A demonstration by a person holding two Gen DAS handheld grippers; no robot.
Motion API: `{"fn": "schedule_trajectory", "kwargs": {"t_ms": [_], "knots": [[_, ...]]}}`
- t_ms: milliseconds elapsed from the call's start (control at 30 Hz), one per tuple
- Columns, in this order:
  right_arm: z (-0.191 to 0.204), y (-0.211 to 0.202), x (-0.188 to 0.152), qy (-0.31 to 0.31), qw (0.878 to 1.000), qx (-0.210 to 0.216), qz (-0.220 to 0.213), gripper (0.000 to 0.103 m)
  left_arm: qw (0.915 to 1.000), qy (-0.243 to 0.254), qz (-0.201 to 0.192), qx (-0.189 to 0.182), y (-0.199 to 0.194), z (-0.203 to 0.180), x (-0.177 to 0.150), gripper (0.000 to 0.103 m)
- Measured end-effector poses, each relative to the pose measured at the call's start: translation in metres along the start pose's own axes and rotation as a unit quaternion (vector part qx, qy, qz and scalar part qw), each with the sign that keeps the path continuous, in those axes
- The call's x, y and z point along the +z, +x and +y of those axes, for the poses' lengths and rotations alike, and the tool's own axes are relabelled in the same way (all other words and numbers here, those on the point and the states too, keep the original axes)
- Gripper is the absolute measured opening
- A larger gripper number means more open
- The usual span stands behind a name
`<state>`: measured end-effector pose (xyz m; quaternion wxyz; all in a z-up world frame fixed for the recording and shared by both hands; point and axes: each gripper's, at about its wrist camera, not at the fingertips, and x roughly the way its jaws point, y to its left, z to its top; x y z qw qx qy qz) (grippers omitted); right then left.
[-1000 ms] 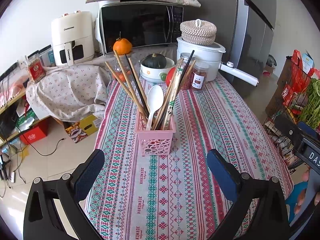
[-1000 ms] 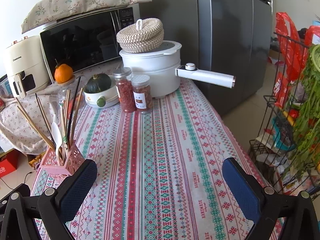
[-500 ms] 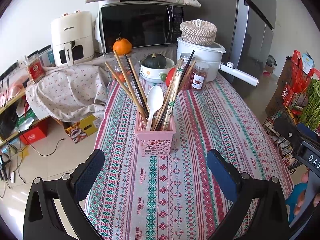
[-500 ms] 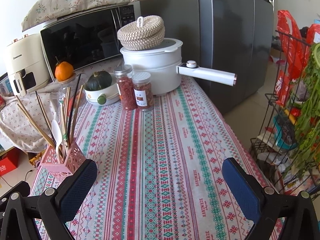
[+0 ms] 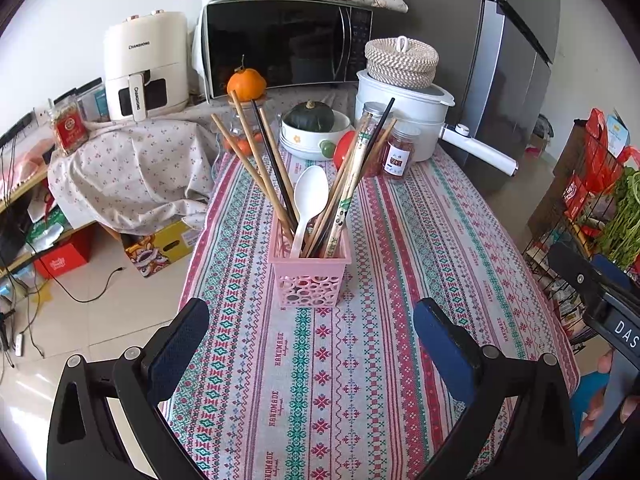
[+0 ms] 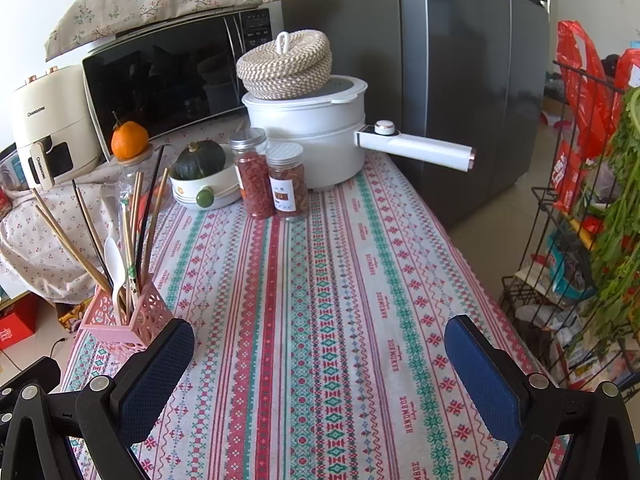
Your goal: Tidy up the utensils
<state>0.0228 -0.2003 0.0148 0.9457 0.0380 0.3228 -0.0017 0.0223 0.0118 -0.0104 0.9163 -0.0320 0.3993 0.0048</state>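
From the left wrist I see my left gripper (image 5: 311, 330) spread wide and empty, the pink utensil basket (image 5: 308, 271) just beyond it holding chopsticks (image 5: 256, 160) and a white spoon (image 5: 309, 200). On the right wrist, my right gripper (image 6: 318, 348) gapes empty above the tablecloth (image 6: 320, 280), basket at near left.

Your left wrist view faces the pink holder (image 5: 308, 276) closely over the tabletop (image 5: 400, 240) — your right looks further right; both share it.

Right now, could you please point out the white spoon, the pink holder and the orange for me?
white spoon (image 5: 311, 193), left wrist view, on its bowl.
pink holder (image 5: 308, 288), left wrist view, on its perforated front wall.
orange (image 6: 129, 139), right wrist view, on the middle of its peel.
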Motion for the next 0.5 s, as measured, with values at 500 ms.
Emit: {"fn": "schedule_trajectory", "kwargs": {"t_ms": [500], "knots": [[0.0009,0.0013,-0.0015,0.002,1.0,0.003,0.005,0.103,1.0,-0.003,-0.008,-0.002,0.0001,0.0006,-0.0005,0.103]]}}
